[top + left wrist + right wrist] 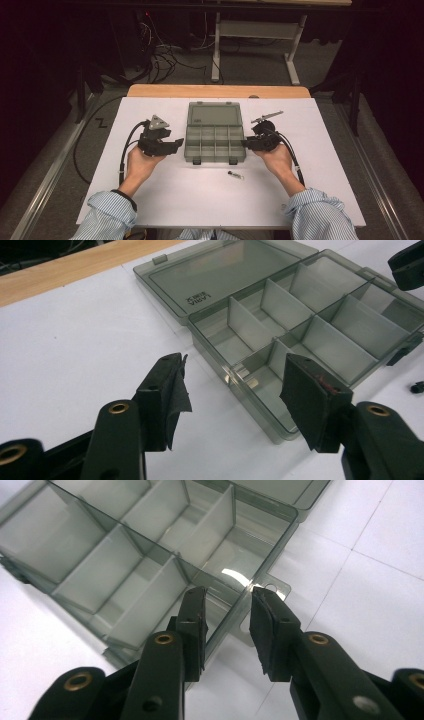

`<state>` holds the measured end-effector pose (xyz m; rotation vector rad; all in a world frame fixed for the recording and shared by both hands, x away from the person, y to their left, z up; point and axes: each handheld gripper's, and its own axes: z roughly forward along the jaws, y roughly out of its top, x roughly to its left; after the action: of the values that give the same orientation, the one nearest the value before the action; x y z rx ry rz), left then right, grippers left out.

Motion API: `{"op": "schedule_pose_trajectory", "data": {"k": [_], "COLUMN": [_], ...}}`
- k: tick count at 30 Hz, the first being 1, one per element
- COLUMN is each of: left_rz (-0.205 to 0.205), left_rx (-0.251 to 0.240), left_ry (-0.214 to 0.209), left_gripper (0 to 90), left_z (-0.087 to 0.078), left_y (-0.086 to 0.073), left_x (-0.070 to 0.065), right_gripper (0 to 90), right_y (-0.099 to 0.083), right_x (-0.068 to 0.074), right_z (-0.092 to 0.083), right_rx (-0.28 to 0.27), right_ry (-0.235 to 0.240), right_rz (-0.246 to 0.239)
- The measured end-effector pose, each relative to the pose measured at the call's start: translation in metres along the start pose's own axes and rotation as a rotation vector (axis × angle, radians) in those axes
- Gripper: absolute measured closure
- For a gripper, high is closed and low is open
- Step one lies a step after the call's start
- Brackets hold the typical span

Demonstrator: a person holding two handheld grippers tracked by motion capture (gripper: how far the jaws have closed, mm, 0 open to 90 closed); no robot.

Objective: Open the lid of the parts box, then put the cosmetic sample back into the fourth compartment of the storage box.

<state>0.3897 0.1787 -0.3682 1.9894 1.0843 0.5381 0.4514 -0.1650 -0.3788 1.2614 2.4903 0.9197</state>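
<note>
Clear compartment box (215, 137) at mid-table on white sheet (150, 200), lid (214, 114) laid open flat on the far side, 8 compartments, all looking empty. 2 dark latches on the near edge.

Left gripper (176, 145) just beside the box's left wall, apart from it. In the left gripper view (232, 385), jaws spread wide, nothing between the pads; near left corner of the box (260, 405) ahead between them, not touched. Torn pad cover hanging loose on one finger (172, 395).

Right gripper (246, 143) at the box's right wall. In the right gripper view (227, 630), jaws part open and straddling the wall (235, 625) near a small hang tab (272, 587); pads look clear of the plastic, though contact on the inner pad hard to rule out. No hold judged.

Small dark item (234, 174) on the sheet in front of the box, well apart from both grippers; too small to identify.

Risks, as judgement:
- Thin wall, smooth plastic: closing off-centre likely to skid the box sideways or tip the light tray.
- Loose pad flap on the left: poor friction, possible snag on the corner.
- Left approach at the corner rather than a flat wall: glancing contact, box rotating toward the right gripper.
- Sleeve or cable sweeping the small item off the sheet.
</note>
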Motion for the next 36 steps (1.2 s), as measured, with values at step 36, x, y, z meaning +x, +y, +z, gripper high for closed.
{"op": "schedule_pose_trajectory", "data": {"k": [36], "left_rz": [-0.040], "left_rx": [-0.225], "left_ry": [0.018], "left_gripper": [40.1], "left_z": [-0.035], "left_y": [-0.066], "left_x": [-0.014], "right_gripper": [65.2], "right_y": [-0.029], "right_x": [0.018], "right_z": [-0.025], "right_rx": [-0.013], "right_ry": [0.040], "right_rz": [-0.088]}}
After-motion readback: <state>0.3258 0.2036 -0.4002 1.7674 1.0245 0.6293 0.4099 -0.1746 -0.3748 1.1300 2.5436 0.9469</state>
